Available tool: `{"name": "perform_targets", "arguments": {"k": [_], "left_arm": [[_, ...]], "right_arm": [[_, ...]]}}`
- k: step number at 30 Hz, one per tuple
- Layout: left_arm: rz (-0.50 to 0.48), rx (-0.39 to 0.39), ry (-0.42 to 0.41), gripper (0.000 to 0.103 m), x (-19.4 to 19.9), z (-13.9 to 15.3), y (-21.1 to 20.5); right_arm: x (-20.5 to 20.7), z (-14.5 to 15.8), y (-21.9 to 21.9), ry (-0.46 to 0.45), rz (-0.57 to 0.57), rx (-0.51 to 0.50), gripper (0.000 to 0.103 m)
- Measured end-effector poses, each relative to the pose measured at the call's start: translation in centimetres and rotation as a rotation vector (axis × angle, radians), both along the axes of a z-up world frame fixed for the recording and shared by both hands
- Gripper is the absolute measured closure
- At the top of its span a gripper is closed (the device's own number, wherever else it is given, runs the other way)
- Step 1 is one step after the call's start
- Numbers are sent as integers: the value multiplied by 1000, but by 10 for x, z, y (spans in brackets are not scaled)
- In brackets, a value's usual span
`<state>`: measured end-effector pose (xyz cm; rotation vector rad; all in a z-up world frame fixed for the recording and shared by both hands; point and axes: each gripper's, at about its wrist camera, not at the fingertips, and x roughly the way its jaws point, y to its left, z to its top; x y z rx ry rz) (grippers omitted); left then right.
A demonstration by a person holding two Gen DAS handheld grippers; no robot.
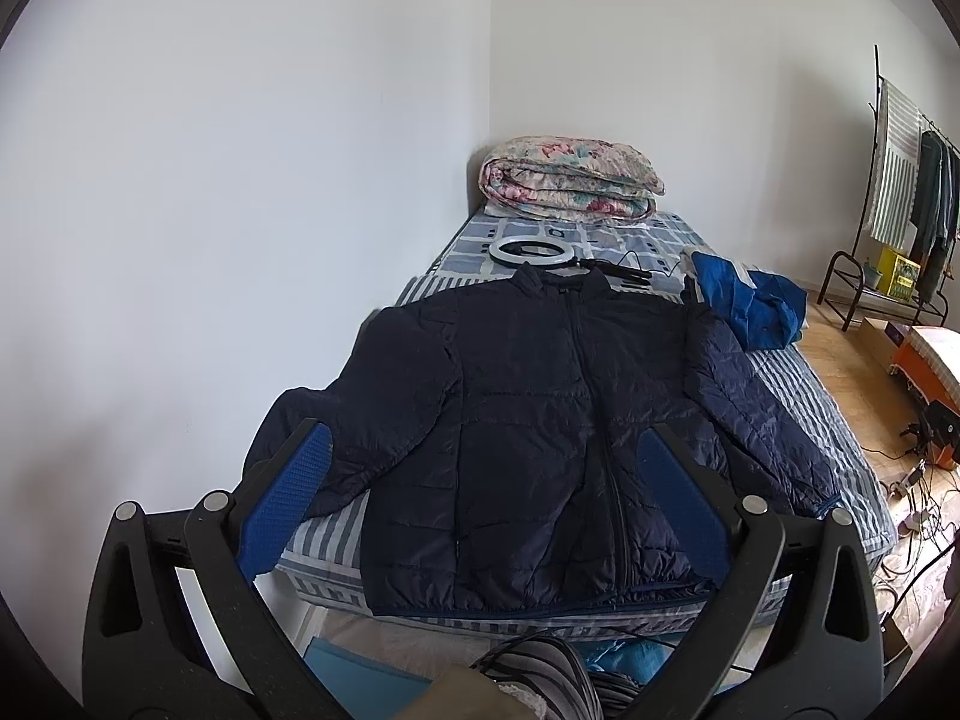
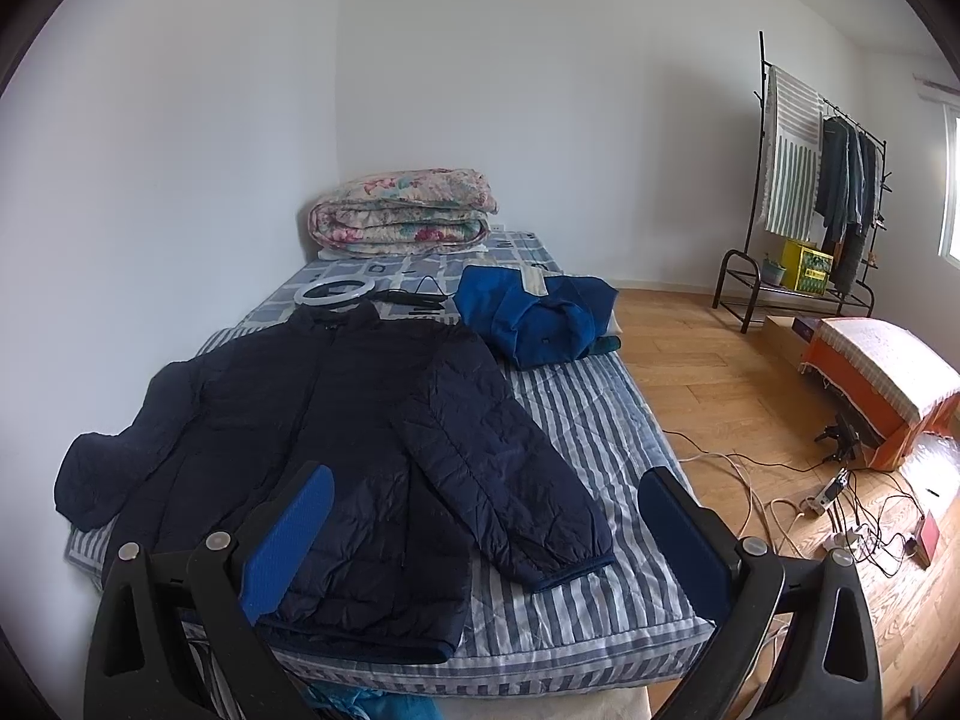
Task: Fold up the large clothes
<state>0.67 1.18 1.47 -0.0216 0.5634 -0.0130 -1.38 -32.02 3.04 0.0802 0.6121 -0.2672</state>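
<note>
Navy quilted jacket [image 1: 540, 408] spread flat on the striped bed [image 2: 600, 438]: light, soft, probably slippery, best pinched at a sleeve cuff [image 2: 570, 564]; left tongs [image 1: 489, 480] and right tongs [image 2: 486, 516] both open, empty.

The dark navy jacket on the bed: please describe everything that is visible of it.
The navy jacket is a quilted puffer with slightly shiny fabric, a stand-up collar and a closed front zipper. It lies flat, front up, on the striped bed cover, sleeves spread outward, hem toward the cameras. Its collar touches or overlaps the ring light. Neither gripper touches it.
</note>
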Motion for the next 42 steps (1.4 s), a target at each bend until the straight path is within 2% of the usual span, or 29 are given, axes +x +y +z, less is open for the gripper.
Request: {"name": "perform_targets", "arguments": {"k": [10,26,42], "left_arm": [[-2,4,1,0,3,-3,-1],[-4,8,-5,0,13,-5,-2],[17,17,-20,0,15,-7,0]], "right_arm": [[10,9,-2,4,-14,1,1],[16,4,-7,9,-66,-5,1],[26,10,-1,-12,-53,-13,1]]}}
